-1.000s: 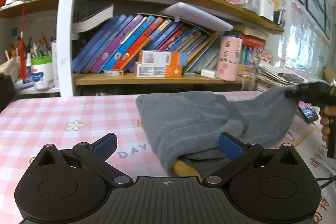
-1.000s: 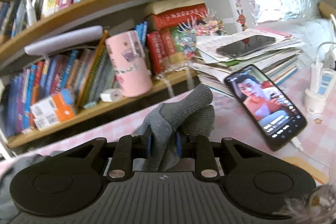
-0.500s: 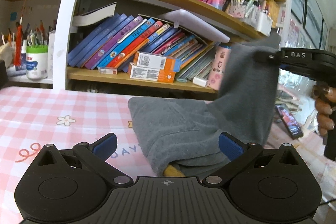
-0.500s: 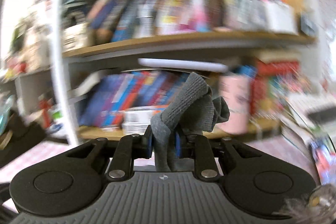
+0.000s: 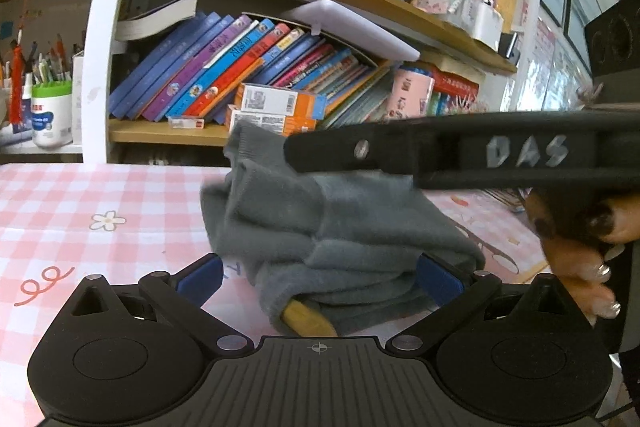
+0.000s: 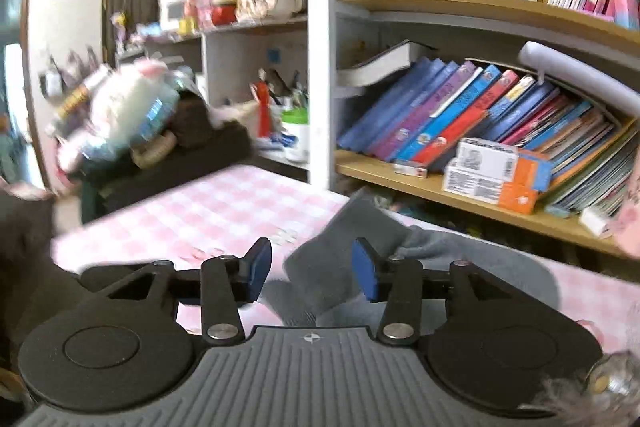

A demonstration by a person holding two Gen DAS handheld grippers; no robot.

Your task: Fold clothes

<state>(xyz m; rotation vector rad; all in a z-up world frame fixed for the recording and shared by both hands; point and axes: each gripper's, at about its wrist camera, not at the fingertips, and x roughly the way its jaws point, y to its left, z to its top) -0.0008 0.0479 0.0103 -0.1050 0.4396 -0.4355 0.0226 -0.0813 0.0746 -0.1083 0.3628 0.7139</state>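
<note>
Where the sleeve hung pinched a second ago, one grey garment (image 5: 320,227) now lies bunched on the pink checked table (image 5: 80,211) | right tongs (image 6: 312,267) parted, cuff loose between pads | left tongs (image 5: 320,277) spread wide, empty | bookshelf (image 5: 168,135) behind | green pen cup (image 5: 50,115) holds pens

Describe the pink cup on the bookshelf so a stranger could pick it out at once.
Start at the wooden bookshelf behind the pink checked table and follow its lowest shelf to the right, past the leaning blue and red books. The pink cup stands upright there, a pale cylinder printed with small pictures among book spines.
</note>
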